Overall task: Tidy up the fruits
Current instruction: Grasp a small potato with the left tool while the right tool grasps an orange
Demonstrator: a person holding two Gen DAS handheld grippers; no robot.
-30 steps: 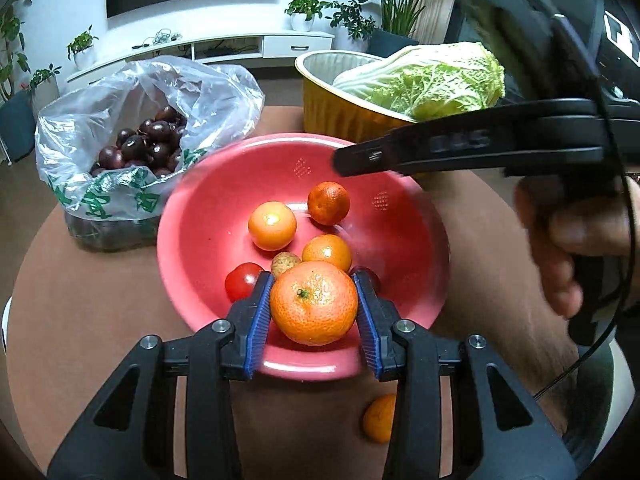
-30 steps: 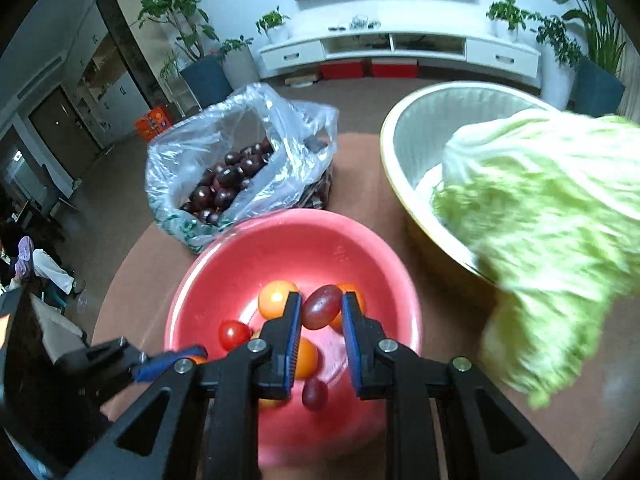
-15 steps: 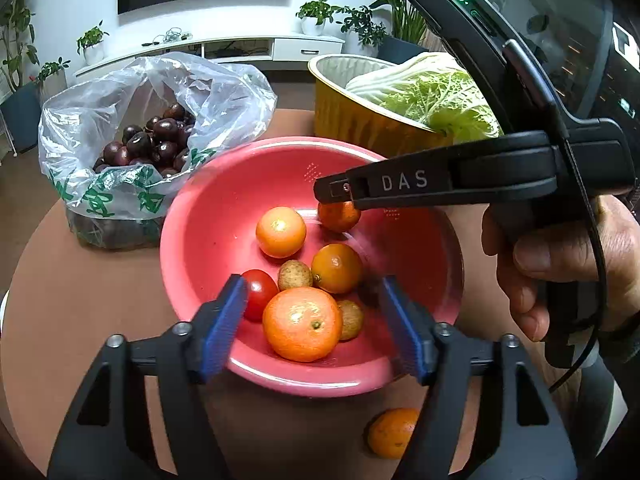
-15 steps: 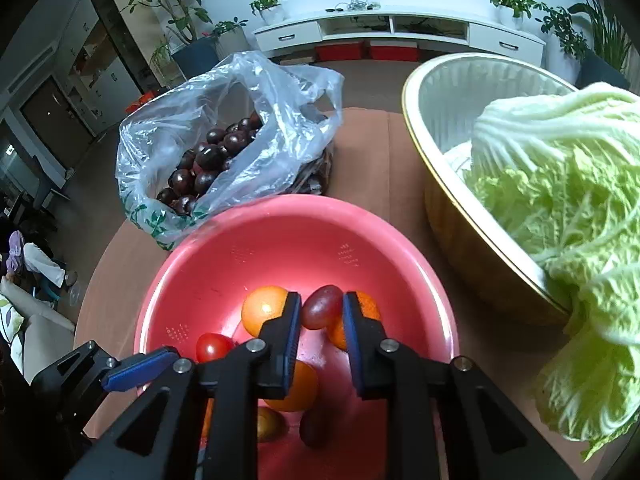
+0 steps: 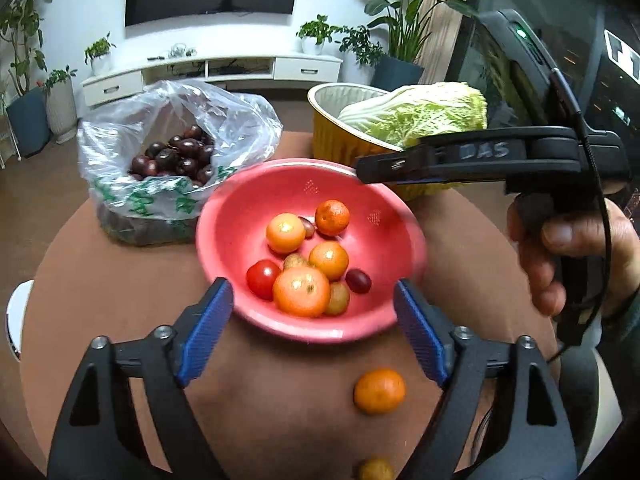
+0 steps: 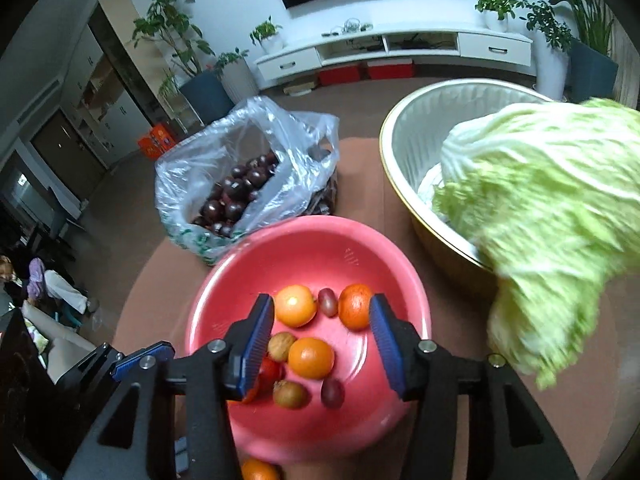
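Brown table (image 5: 120, 288); fruit bowl (image 5: 240, 216) seemingly below opening tongs (image 5: 314, 328).

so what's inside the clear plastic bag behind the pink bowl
The plastic bag holds a heap of dark purple round fruit, seen through its open top. The printed lower part of the bag hides how deep the heap goes and whether anything else lies beneath.

I can read one marking for certain: "DAS", in pale capitals on the side of the right gripper (image 5: 362, 171), up and to the right of my left jaws. The plastic bag (image 5: 176, 148), beyond and left of those jaws, carries green print too blurred to read.
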